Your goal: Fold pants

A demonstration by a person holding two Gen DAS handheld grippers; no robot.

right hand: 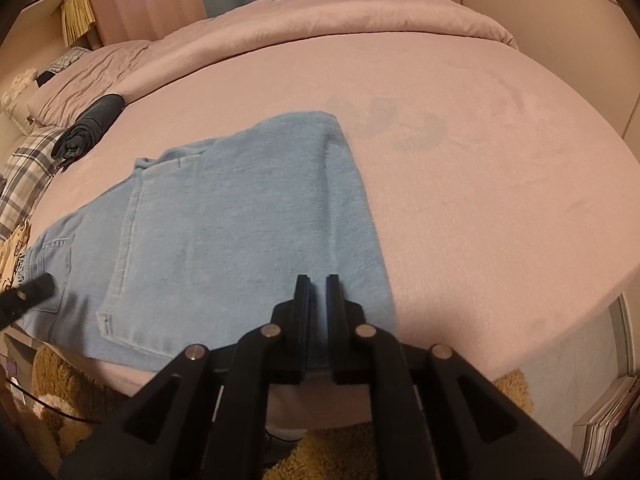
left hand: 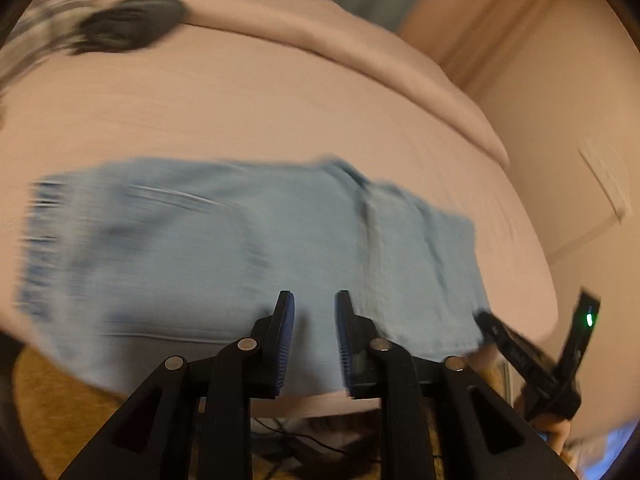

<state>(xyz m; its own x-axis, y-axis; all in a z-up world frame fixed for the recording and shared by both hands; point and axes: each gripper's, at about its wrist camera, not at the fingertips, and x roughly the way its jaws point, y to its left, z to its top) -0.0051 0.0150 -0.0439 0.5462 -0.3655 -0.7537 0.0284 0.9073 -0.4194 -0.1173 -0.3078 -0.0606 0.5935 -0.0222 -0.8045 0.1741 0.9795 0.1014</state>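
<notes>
The light blue pants are laid folded across the near edge of the pink bed. Nothing is held by the left gripper, its jaws parted narrowly above the denim. The right gripper is seen with only a slim gap, empty. A dark rolled garment is seen beside the pillows.

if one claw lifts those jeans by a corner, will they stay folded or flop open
Probably flop: the jeans lie as soft, flat layers on the bed, with nothing holding the layers together. Denim this thick likely weighs enough to sag from one pinch point. The fuzzy sheet may grip them, so a push would likely bunch them up, not slide them.
</notes>
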